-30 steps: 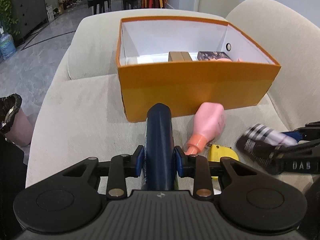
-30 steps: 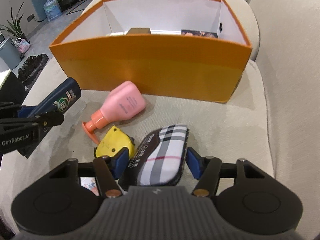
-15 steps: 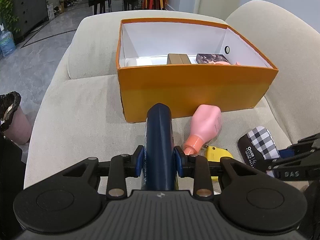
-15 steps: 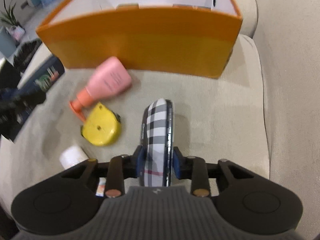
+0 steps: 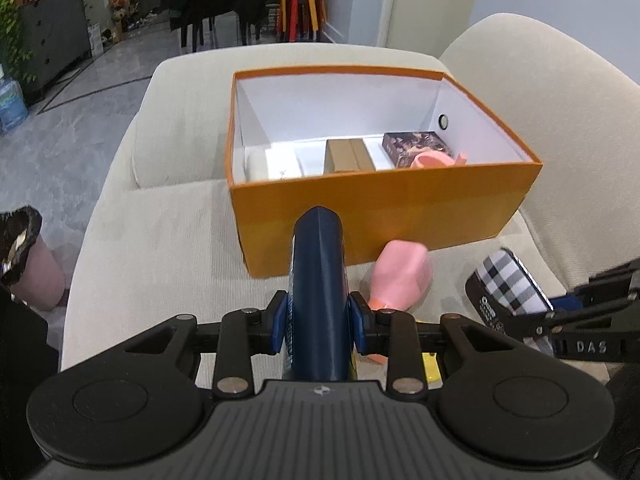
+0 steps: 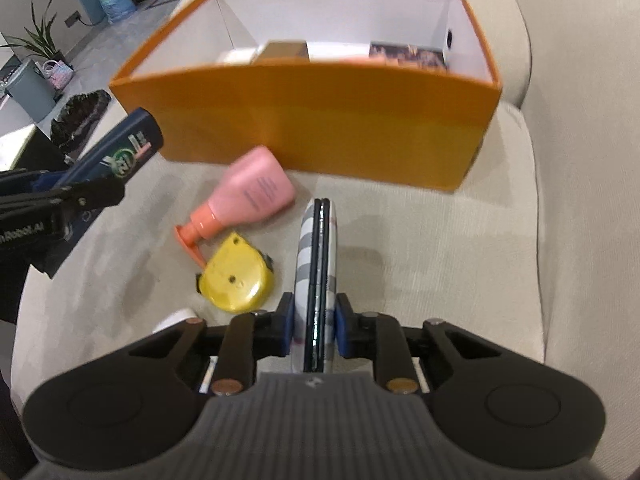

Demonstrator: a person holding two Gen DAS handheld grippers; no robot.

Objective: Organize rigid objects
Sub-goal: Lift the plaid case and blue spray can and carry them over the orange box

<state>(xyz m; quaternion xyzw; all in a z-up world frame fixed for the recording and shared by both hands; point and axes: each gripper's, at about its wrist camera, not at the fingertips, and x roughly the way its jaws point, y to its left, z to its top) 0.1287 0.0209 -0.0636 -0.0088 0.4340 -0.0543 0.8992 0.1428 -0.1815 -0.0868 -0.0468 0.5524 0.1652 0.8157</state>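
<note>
Two fingers (image 5: 281, 325) flanking navy bottle (image 5: 318, 276).

The box (image 5: 384, 204) ahead of both grippers is orange outside, white inside; the bottle (image 5: 318, 280) is navy; the case (image 6: 316, 276) black-and-white plaid; the pump bottle (image 6: 248, 196) pink; the tape measure (image 6: 236, 276) yellow.

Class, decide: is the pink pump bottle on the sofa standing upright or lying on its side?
Lying on its side. The pink pump bottle rests flat on the beige sofa cushion, its orange pump pointing away from the orange cardboard box.

Soft even indoor light, perhaps slight motion blur, bowed fisheye edges.
</note>
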